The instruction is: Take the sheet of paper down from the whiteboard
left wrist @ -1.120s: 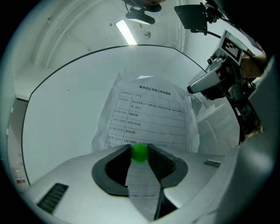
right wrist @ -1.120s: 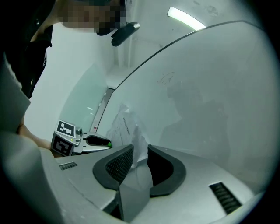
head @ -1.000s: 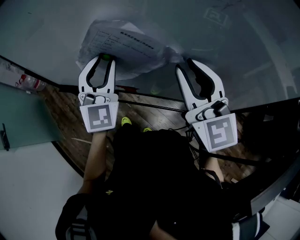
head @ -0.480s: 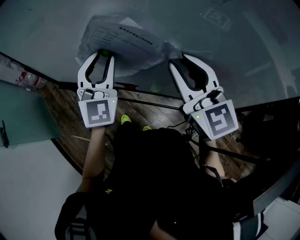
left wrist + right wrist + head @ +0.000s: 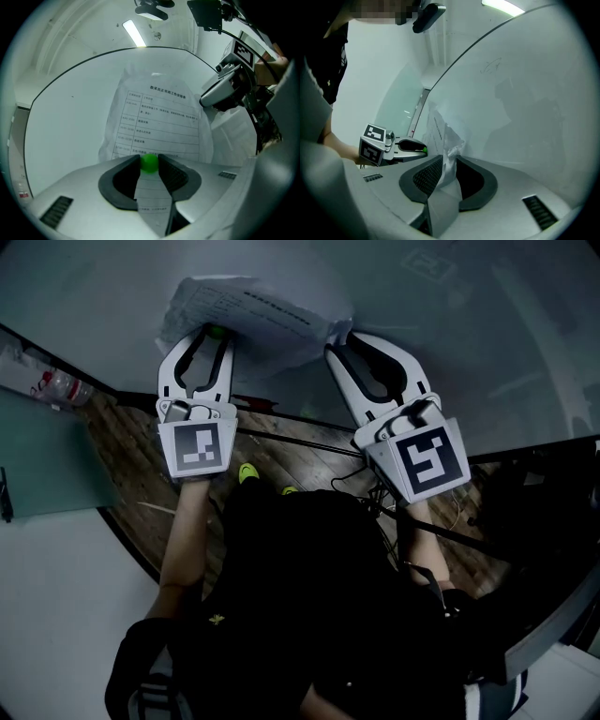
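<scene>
The 2 grippers point level at the board. The left gripper (image 5: 215, 331) has its jaws closed on a green ball (image 5: 149, 162) that sits on the lower part of the sheet (image 5: 159, 119), with a strip of paper showing between the pads. The right gripper (image 5: 449, 160) is clamped on the sheet's crumpled right edge, which is bunched up off the surface. Beyond them the printed sheet lies against the whiteboard (image 5: 65, 122), its left side flat.
</scene>
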Demonstrator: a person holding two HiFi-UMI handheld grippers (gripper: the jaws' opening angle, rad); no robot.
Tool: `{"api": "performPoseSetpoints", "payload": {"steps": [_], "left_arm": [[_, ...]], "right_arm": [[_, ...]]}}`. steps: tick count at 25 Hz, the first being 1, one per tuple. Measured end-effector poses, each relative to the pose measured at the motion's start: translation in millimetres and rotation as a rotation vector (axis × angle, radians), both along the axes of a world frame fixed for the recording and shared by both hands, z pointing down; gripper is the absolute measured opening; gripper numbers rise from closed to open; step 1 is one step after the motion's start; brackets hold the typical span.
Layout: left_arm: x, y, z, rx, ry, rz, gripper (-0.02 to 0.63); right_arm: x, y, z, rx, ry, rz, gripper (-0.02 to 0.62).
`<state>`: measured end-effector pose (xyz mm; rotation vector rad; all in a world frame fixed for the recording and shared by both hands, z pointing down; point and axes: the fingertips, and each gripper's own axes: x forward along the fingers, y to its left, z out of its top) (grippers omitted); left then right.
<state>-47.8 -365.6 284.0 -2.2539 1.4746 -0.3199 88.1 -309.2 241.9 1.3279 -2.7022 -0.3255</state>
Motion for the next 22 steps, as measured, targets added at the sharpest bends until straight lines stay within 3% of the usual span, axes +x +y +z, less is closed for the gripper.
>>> {"api": "performPoseSetpoints", "payload": {"steps": [11, 16, 17, 22], "left_arm": [[-13, -27, 2, -0.012, 0.007, -0.001, 0.124], [-13, -28, 3, -0.013, 0.004, 0.003, 0.124], [-13, -29, 3, -0.015, 0.006, 0.004, 0.124], [-14, -31, 3, -0.017, 0.002, 0.002, 0.124]], "right_arm": [[-11, -29, 4, 0.011, 0.035, 0.04, 0.084], [-6, -32, 7, 0.024, 0.063, 0.086, 0.058], [-5, -33, 7, 0.02, 0.06, 0.083, 0.027], [-3, -36, 10, 0.037, 0.083, 0.075, 0.026]]}}
